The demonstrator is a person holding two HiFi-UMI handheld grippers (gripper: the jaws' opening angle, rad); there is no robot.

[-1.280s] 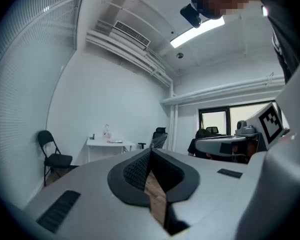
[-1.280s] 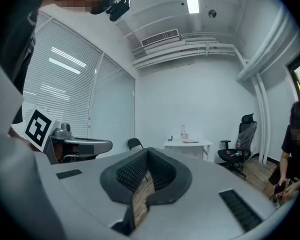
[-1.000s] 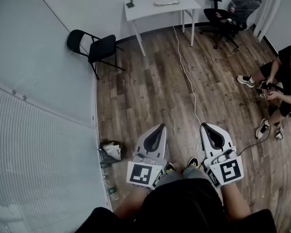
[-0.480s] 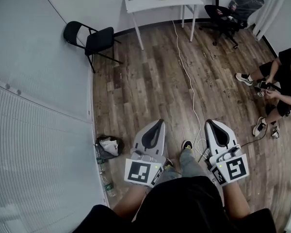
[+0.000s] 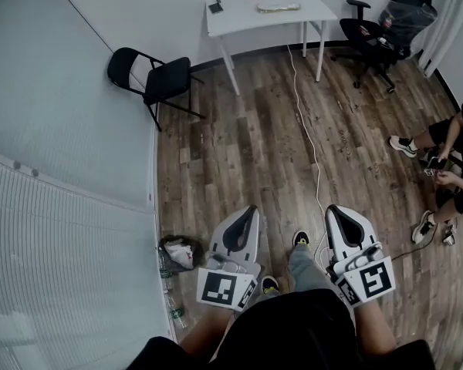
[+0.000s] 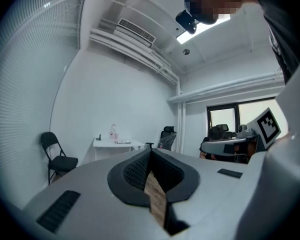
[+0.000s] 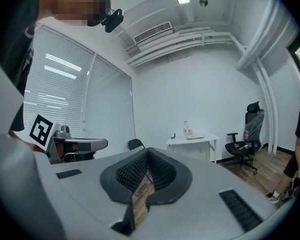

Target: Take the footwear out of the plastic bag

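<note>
The left gripper (image 5: 251,210) and the right gripper (image 5: 334,209) are held low in front of the body, pointing level down the room. Each has its jaws pressed together with nothing between them, which suits crossing the room, not grasping.

Just left of the left gripper, against the wall, a dark rubbish bag (image 5: 179,251) crowds the near floor edge. A white cable (image 5: 309,137) runs along the middle of the wooden floor (image 5: 239,145) toward the person's shoe (image 5: 299,240); I judge it a trip line to step beside.

Farther on, a seated person (image 5: 451,160) takes the right side and a folding chair (image 5: 150,75) the left, with open floor between them. At the far wall stands the white table (image 5: 231,18), with an office chair (image 5: 386,29) to its right. A pale flat package (image 5: 278,8) lies on the table, probably the bagged footwear, though it is too small to be sure.
</note>
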